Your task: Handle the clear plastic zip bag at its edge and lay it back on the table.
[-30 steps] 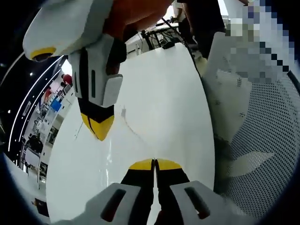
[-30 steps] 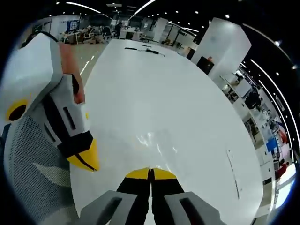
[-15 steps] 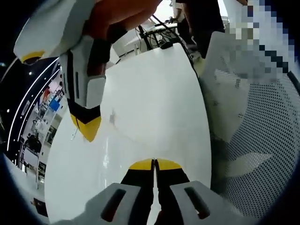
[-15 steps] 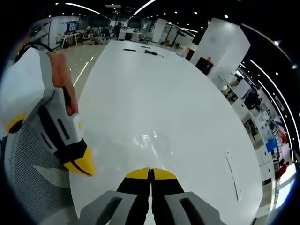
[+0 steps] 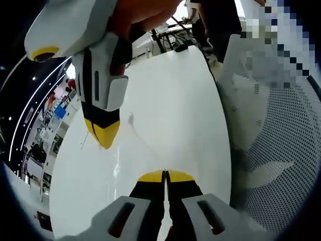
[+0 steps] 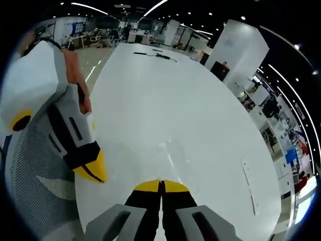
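The clear zip bag (image 5: 143, 138) is nearly invisible over the white table (image 5: 175, 100). It shows as a faint curved crease that runs down to my left gripper (image 5: 165, 176), whose yellow-tipped jaws are shut on its edge. In the right gripper view the bag (image 6: 168, 153) is a few dim glints just ahead of my right gripper (image 6: 161, 186), also shut, with the film reaching its tips. The right gripper (image 5: 104, 136) hangs at the upper left of the left gripper view. The left gripper (image 6: 91, 169) stands at the left of the right gripper view.
A white perforated mesh chair (image 5: 281, 150) stands against the table's edge; the same chair (image 6: 40, 201) is under the left gripper. Dark cables (image 6: 155, 54) lie at the table's far end. A person (image 5: 215, 25) stands beyond the table.
The right gripper swung slightly left and back in the left gripper view. The glints on the bag have grown fainter and smoother. Both pairs of jaws stayed shut.
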Tool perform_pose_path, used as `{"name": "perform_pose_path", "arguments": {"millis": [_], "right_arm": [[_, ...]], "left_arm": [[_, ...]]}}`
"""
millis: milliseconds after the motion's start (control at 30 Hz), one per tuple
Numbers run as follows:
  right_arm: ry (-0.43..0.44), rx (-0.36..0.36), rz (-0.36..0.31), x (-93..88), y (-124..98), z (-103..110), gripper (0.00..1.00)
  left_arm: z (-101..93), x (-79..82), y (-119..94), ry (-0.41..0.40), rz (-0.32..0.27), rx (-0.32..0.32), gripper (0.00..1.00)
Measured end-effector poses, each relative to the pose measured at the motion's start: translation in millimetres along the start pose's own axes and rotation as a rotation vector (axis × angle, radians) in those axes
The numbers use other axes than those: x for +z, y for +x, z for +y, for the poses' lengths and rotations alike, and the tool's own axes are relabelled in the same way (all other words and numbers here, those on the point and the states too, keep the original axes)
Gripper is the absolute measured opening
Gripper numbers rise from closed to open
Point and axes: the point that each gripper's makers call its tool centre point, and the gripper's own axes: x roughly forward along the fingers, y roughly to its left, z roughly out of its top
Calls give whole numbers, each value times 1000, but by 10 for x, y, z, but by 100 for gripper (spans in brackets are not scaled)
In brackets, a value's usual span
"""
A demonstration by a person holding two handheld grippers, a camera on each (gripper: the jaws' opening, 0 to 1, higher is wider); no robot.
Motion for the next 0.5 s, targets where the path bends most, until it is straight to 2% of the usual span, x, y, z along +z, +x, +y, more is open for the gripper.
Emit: {"name": "perform_pose_path", "arguments": {"millis": [500], "right_arm": [[-41, 25, 5, -36, 43, 143, 0]], "left_arm": [[102, -37, -27, -51, -1, 26, 0]]}}
